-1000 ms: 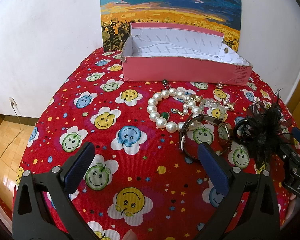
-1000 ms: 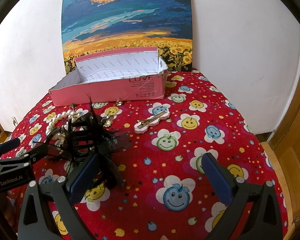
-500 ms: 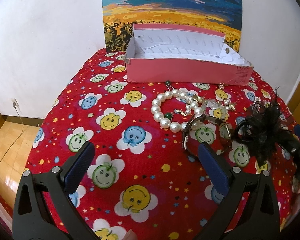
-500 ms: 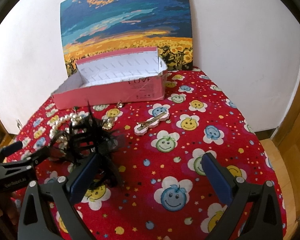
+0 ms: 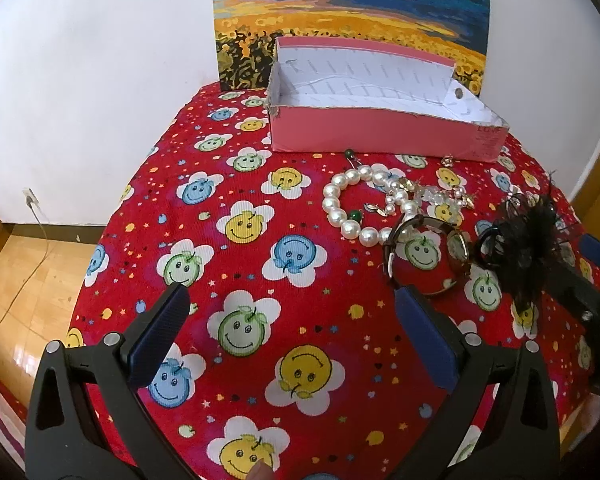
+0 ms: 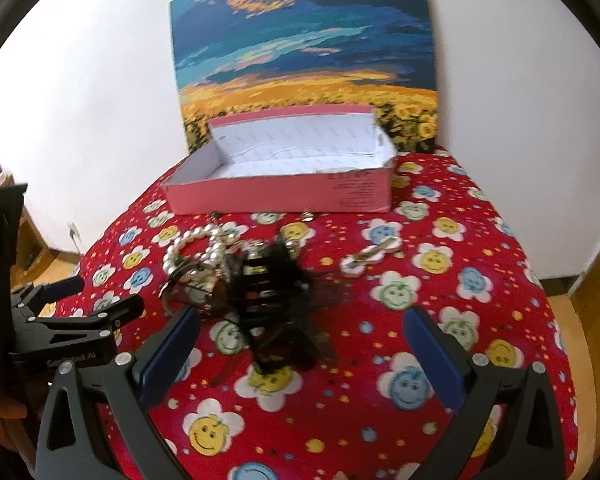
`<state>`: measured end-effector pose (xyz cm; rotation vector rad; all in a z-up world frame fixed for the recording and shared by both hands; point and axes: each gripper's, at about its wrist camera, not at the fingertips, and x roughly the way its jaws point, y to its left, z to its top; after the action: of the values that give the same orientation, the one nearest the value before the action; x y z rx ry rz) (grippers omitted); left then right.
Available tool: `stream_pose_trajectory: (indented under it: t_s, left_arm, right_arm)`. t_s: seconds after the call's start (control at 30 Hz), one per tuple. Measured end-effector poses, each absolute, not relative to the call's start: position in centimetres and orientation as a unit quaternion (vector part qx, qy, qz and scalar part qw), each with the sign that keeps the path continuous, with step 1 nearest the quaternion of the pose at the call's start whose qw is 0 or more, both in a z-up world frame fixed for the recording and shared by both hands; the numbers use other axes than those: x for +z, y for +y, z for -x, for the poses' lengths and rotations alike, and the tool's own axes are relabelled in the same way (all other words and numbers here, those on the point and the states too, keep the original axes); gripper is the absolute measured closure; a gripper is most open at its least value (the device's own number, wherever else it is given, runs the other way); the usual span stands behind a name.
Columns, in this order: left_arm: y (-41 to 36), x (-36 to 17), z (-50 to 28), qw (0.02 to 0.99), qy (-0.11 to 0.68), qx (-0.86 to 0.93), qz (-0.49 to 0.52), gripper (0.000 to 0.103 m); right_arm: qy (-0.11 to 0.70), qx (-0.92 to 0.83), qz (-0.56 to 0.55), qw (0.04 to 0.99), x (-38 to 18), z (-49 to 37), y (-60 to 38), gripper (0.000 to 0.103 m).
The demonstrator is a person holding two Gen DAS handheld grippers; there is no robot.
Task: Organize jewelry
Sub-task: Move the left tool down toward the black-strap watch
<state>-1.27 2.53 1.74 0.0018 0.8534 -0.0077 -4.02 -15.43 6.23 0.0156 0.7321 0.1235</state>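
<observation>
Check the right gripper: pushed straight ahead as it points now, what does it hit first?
Probably the black feathery hair piece: it lies just ahead of the open right gripper, toward its left finger. Beyond it stands the pink box. Depth is unclear and the frame is blurred.
</observation>
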Motion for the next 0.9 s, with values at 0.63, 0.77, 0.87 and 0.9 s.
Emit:
stream_pose_trajectory:
  t_s: [0.63,0.77,0.87,0.9]
  left_arm:
    - [3.0,1.3,1.2,0.904,0.426,-0.024,0.02,0.0]
    - [2.9,1.3,1.2,0.901,0.431,-0.039,0.03,0.0]
    - [2.7,1.5,1.2,0.898,0.435,-0.053,0.043,0.0]
    - [2.5,1.6,1.3,0.897,0.435,-0.057,0.044,0.0]
  right_arm:
    - [0.397,0.075,0.012,0.914,3.9,1.2,-13.5,0.061]
    - [0.381,0.074,0.01,0.922,4.7,1.9,-13.9,0.061]
    - [0.366,0.07,0.008,0.928,5.9,2.6,-14.6,0.061]
    - [0.364,0.068,0.006,0.929,6.1,2.7,-14.8,0.061]
